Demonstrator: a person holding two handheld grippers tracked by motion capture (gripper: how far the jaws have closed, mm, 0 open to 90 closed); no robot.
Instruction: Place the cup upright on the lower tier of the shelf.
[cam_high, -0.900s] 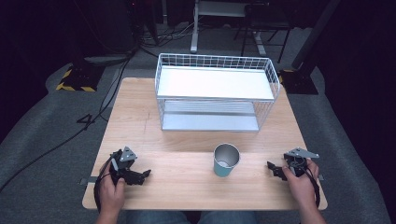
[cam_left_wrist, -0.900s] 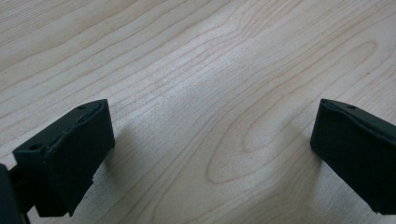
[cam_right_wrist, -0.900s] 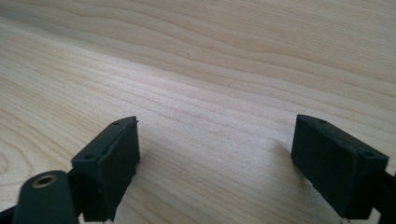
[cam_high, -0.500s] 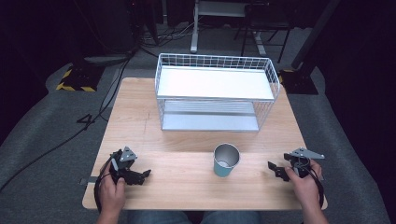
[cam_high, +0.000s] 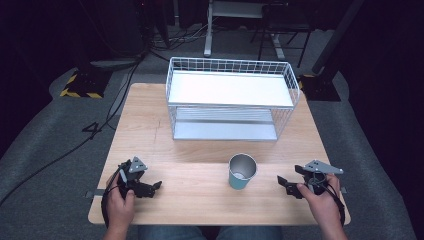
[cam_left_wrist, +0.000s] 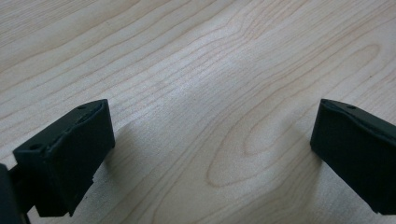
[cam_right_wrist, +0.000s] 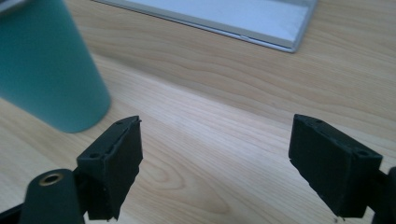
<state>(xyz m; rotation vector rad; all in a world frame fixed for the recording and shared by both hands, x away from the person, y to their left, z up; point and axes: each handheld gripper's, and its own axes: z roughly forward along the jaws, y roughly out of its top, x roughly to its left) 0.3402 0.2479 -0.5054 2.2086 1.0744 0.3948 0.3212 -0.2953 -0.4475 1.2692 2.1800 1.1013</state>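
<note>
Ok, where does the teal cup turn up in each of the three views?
High view: the teal cup stands upright near the table's front edge, right of centre, closer to the right gripper than to the left.
Left gripper view: bare wooden table between open jaws; the cup is not in this picture.
Right gripper view: the cup is at upper left, beyond the left jaw.
Shared landmark: the wire rack's base, also in the high view.

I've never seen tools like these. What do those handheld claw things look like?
Each claw, left and right, is black with two blocky black jaws, a grey three-cornered plate on top and a dark cable trailing from it. The forearms appear bare.
</note>
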